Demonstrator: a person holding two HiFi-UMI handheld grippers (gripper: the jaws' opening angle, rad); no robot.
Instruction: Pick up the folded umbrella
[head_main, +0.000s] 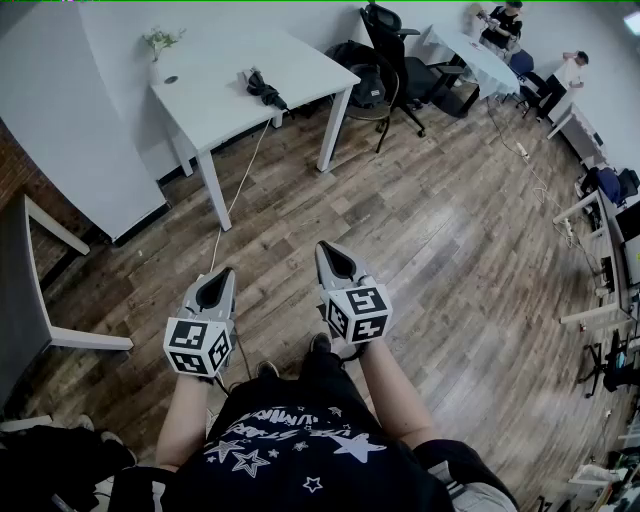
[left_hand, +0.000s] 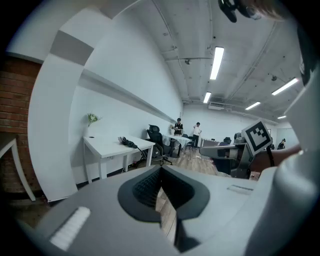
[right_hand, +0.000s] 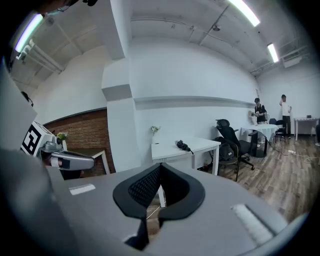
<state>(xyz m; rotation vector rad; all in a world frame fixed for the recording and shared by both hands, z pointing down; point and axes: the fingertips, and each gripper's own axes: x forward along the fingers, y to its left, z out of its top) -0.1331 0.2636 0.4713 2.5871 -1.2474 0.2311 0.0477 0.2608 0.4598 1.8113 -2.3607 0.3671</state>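
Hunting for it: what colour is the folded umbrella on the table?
The umbrella is black; head view shows it best.

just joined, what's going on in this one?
A person stands on the wood floor and holds the left claw and right claw out in front, both shut and empty. The folded umbrella lies on the white table across the room. Neither claw is near it yet.

The floor (head_main: 440, 250) is wood plank, brown with a faint sheen. The tabletop (head_main: 220, 75) is smooth, matt white, and the umbrella (head_main: 265, 90) on it looks like dull black cloth. The brick wall (right_hand: 85, 132) is rough and red-brown. The left gripper (head_main: 224, 271) and right gripper (head_main: 323, 246) have matt grey plastic shells, with black ribbed pads (right_hand: 142, 187) lining the jaws.
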